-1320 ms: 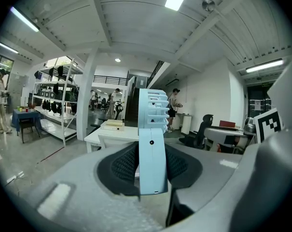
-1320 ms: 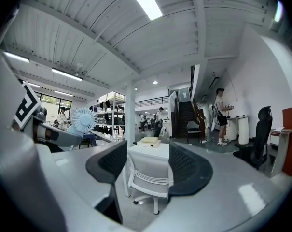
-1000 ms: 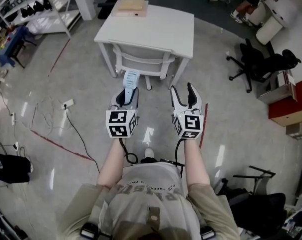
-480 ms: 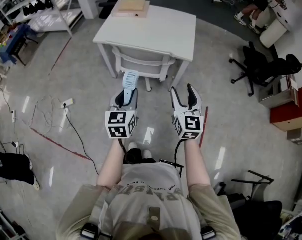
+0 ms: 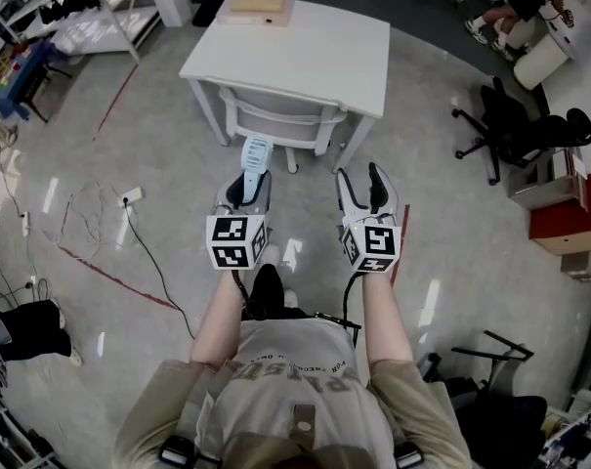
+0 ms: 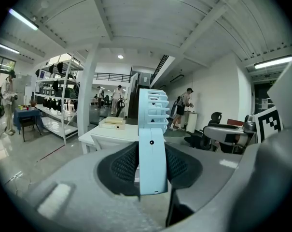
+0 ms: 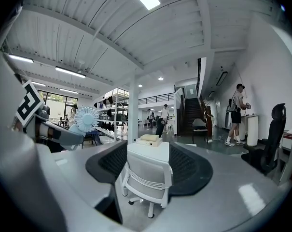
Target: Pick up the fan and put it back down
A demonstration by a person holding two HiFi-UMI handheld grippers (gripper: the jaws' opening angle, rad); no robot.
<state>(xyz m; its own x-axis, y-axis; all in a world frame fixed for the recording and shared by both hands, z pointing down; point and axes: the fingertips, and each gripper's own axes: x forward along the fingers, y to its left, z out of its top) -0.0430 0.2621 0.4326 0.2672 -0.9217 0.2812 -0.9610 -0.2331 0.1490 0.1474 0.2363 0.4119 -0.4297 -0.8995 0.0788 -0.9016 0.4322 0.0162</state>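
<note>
A light blue handheld fan (image 5: 256, 154) stands upright out of my left gripper (image 5: 244, 190), which is shut on its handle. In the left gripper view the fan's handle (image 6: 152, 151) sits pinched between the two dark pads, with the slatted head above. My right gripper (image 5: 361, 186) is held beside it at the same height, open and empty. The right gripper view shows nothing between the right gripper's (image 7: 148, 166) pads, and the fan's round head (image 7: 87, 119) appears at its left. Both grippers point toward a white table (image 5: 344, 57).
A white chair (image 5: 280, 120) is tucked under the table, and a flat tan box (image 5: 259, 3) lies on its far edge. Cables and a power strip (image 5: 131, 201) trail over the floor at left. Black office chairs (image 5: 515, 125) and a red cabinet (image 5: 569, 218) stand at right.
The person has stepped toward the table; a dark leg now shows between the arms. Both grippers travel along side by side, the left one holding the fan as before.
</note>
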